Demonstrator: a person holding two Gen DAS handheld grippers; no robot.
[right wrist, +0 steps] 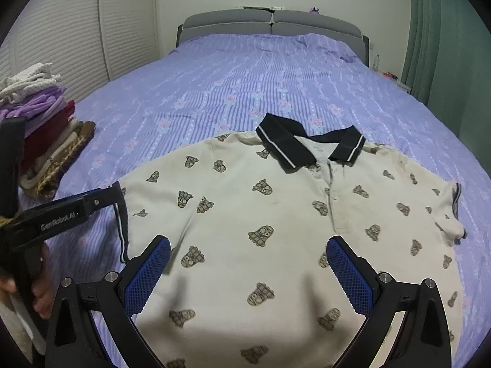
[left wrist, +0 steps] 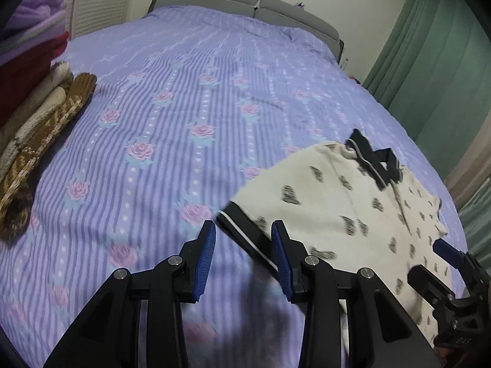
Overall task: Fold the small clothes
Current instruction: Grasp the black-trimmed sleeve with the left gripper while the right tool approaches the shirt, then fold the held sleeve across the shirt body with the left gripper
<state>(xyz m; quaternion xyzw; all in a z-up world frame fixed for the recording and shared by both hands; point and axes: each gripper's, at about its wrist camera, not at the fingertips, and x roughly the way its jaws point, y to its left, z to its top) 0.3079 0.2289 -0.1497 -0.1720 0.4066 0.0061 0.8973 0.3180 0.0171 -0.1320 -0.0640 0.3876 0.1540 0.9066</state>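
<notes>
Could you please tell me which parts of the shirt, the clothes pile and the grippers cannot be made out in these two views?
- Polo shirt hem: right wrist view, cut off by the bottom edge and the right gripper.
- Shirt print: left wrist view, blurred.
- Folded clothes pile: near side hidden by the left gripper's body in the right wrist view; cropped by the left edge in the left wrist view.
- Left gripper: whether it touches the sleeve cuff is unclear.

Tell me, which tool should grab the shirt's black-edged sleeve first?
Probably the left tool. Its open fingers already sit on either side of the black sleeve cuff of the cream polo shirt. The right tool hovers wide open above the shirt's middle, far from either sleeve.
</notes>
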